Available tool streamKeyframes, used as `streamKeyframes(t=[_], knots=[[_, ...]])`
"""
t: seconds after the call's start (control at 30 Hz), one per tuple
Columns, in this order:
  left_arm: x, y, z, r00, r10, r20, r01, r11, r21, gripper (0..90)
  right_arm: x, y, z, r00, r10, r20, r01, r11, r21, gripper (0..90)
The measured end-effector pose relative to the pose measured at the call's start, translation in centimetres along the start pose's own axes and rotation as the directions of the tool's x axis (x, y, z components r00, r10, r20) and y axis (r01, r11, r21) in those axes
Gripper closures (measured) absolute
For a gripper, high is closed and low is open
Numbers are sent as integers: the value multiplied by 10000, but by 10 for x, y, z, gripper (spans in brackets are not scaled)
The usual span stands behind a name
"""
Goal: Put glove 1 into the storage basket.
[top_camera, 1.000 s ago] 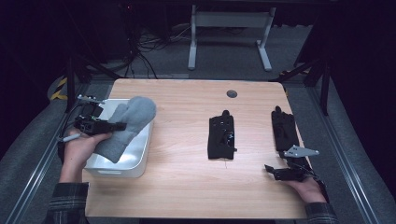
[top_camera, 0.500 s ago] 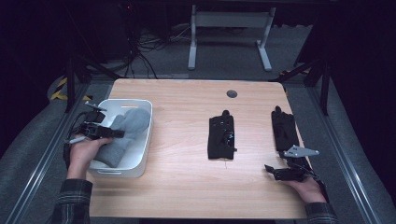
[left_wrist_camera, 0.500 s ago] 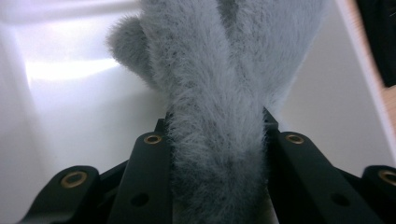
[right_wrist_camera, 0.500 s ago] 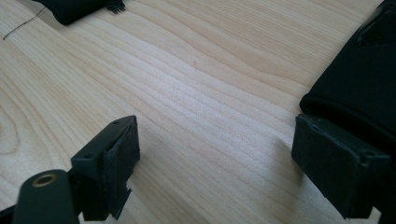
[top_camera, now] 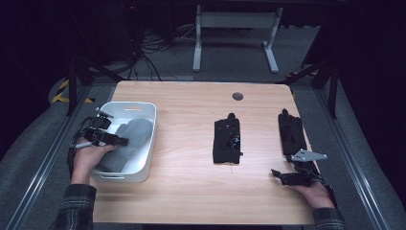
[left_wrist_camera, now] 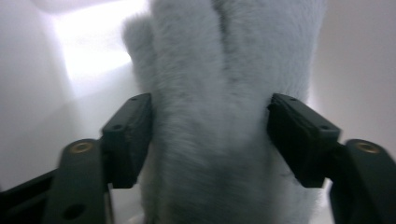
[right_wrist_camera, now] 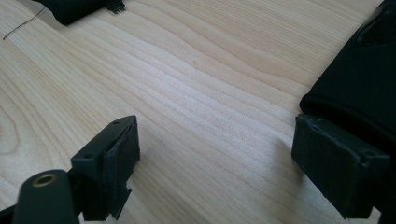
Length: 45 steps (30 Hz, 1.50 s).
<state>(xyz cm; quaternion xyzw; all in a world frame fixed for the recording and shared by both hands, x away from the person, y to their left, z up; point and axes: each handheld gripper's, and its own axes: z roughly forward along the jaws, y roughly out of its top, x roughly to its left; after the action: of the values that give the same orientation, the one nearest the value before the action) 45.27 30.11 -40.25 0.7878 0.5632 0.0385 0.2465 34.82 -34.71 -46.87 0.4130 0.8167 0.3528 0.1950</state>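
**A count of what lies on the table**

Three gloves are in sight. One is a grey fuzzy mitten [top_camera: 125, 143], lying in the bin. Two are black gloves: one black glove [top_camera: 227, 141] lies near the middle of the wooden table [top_camera: 186, 103], and the other black glove [top_camera: 291, 133] lies at the right side.

There is one white bin [top_camera: 149, 139], standing at the left side of the table.

Two grippers are present, one per hand: the left gripper [top_camera: 118, 141] and the right gripper [top_camera: 275, 173].

One round dark grommet [top_camera: 237, 96] sits in the far part of the tabletop.
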Motion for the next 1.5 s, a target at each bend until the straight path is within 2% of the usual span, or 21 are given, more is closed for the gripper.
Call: streamKeyframes(t=[0.13,0.17,0.33,0.5,0.57,0.7,0.73,0.8,0.83,0.93,0.97,1.0,1.03,1.2,1.33,1.5], knots=[[-2,1,-10,9994,54,-346,-67,9992,-394,226,0,0,0,10000,-2,-2,2,10000,-1,158],[-3,0,-12,9997,48,-258,-61,9987,-504,219,0,0,0,10000,-3,-2,3,10000,-1,159],[-15,1,-24,9986,520,-24,-520,9942,-945,204,0,0,0,10000,-3,-1,3,10000,0,158],[-35,4,-36,9942,1046,240,-997,9828,-1553,198,0,0,0,10000,-4,3,4,10000,-1,159],[-46,5,-39,9912,1267,377,-1174,9748,-1899,198,0,0,0,10000,-2,3,2,10000,0,158],[-67,6,-39,9835,1731,528,-1577,9629,-2192,198,0,0,0,10000,-6,4,6,10000,-1,158],[-67,6,-39,9835,1731,528,-1577,9629,-2192,198,0,0,0,10000,-6,4,6,10000,-1,158],[-83,6,-38,9762,2079,618,-1876,9522,-2409,198,0,0,0,10000,-5,2,5,10000,1,158],[-87,6,-38,9743,2151,670,-1928,9500,-2458,196,0,0,0,10000,-5,5,5,10000,0,158],[-106,6,-37,9651,2511,746,-2217,9346,-2783,193,0,0,0,10000,-4,4,4,10000,-2,158],[-111,6,-37,9630,2582,775,-2269,9316,-2841,192,0,0,0,10000,-6,6,6,10000,-1,159],[-117,6,-36,9569,2772,862,-2422,9260,-2897,192,0,0,0,10000,-7,4,7,10000,-2,158],[-123,7,-35,9541,2851,916,-2482,9241,-2905,193,0,0,0,10000,-9,6,9,10000,-2,158],[-150,7,-28,9328,3439,1079,-2971,9032,-3097,192,0,0,0,10000,-6,2,6,10000,-6,158],[-165,5,-18,9210,3701,1215,-3181,8947,-3137,192,0,0,0,10000,-7,2,7,10000,-3,158],[-184,-3,0,9029,4099,1294,-3517,8775,-3259,191,0,0,0,10000,-10,23,10,10000,5,158]])
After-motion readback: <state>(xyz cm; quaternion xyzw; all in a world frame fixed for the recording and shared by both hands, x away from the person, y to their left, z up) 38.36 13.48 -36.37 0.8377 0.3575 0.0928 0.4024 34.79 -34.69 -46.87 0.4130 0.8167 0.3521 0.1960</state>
